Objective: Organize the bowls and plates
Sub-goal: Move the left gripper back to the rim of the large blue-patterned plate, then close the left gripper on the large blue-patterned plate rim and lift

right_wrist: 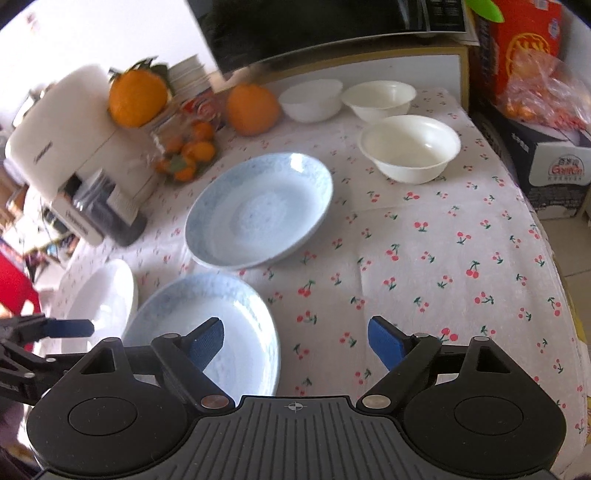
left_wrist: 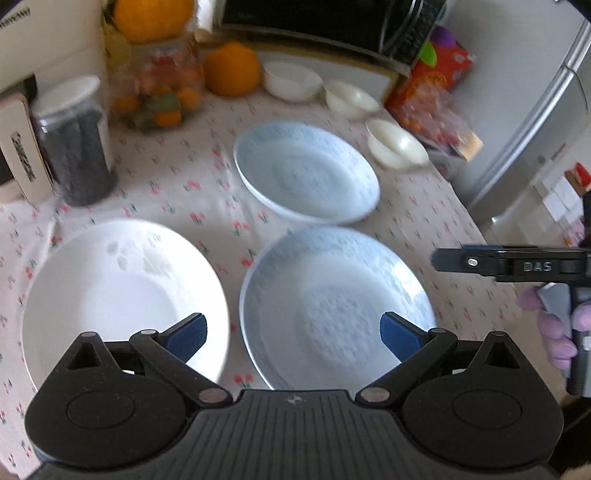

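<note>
A white plate [left_wrist: 122, 291] lies at the near left of the table. A pale blue plate [left_wrist: 332, 302] lies beside it, and a second blue plate [left_wrist: 306, 170] lies farther back. Three white bowls [left_wrist: 291, 79] [left_wrist: 351, 99] [left_wrist: 395, 144] stand apart at the back right. My left gripper [left_wrist: 293, 338] is open and empty, above the gap between the white plate and the near blue plate. My right gripper [right_wrist: 295, 345] is open and empty, above the right edge of the near blue plate [right_wrist: 207, 332]. The far blue plate [right_wrist: 258, 210] and the nearest bowl [right_wrist: 410, 147] lie ahead of it.
The table wears a cherry-print cloth [right_wrist: 443, 258]. Oranges [right_wrist: 253, 109], a fruit jar [left_wrist: 159, 88] and a dark canister [left_wrist: 74, 144] stand at the back left. A microwave [left_wrist: 325, 22] and red boxes [right_wrist: 517, 48] line the back. The table's right edge [right_wrist: 565, 295] drops off.
</note>
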`<state>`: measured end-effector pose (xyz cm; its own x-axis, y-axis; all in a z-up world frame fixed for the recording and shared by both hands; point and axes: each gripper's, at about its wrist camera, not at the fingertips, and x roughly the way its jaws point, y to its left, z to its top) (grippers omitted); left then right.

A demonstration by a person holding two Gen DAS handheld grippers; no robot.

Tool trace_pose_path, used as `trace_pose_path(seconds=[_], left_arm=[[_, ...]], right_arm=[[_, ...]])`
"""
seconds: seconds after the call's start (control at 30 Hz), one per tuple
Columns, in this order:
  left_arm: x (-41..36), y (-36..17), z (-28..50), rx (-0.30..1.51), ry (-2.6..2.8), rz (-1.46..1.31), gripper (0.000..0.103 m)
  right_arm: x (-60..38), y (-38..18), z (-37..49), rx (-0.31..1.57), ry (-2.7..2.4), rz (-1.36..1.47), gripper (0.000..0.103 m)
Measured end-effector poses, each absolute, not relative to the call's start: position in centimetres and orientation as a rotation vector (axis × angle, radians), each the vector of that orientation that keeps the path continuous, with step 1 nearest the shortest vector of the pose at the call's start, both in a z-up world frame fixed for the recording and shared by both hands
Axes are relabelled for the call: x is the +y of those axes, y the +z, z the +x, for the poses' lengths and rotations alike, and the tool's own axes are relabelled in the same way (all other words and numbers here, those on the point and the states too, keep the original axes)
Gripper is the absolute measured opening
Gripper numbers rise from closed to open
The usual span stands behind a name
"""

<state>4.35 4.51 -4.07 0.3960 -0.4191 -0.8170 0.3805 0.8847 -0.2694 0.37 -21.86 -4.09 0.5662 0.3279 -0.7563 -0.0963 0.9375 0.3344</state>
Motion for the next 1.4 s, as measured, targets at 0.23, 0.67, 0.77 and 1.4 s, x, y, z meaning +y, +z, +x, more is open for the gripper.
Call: trace_pose_path(seconds=[0.23, 0.67, 0.77, 1.4], left_arm=[[4.8, -4.8, 4.2, 1.143, -0.531, -0.099, 0.09], [5.2, -6.8, 4.4, 1.257, -0.511, -0.154, 0.05], [5.4, -7.2, 4.5, 1.26, -0.494, -0.149, 0.043], [5.9, -7.9, 4.5, 1.252, -0.484, -0.107, 0.018]], right_arm=[[-20.8, -4.7, 0.2, 0.983, 0.27, 0.269, 0.087], [-20.4, -6.9, 0.6, 1.053, 0.318, 0.36, 0.085], [-20.4, -7.2, 0.7, 1.043, 0.334, 0.367, 0.068], [-20.1, -8.4, 0.8, 1.05, 0.354, 0.364, 0.019]])
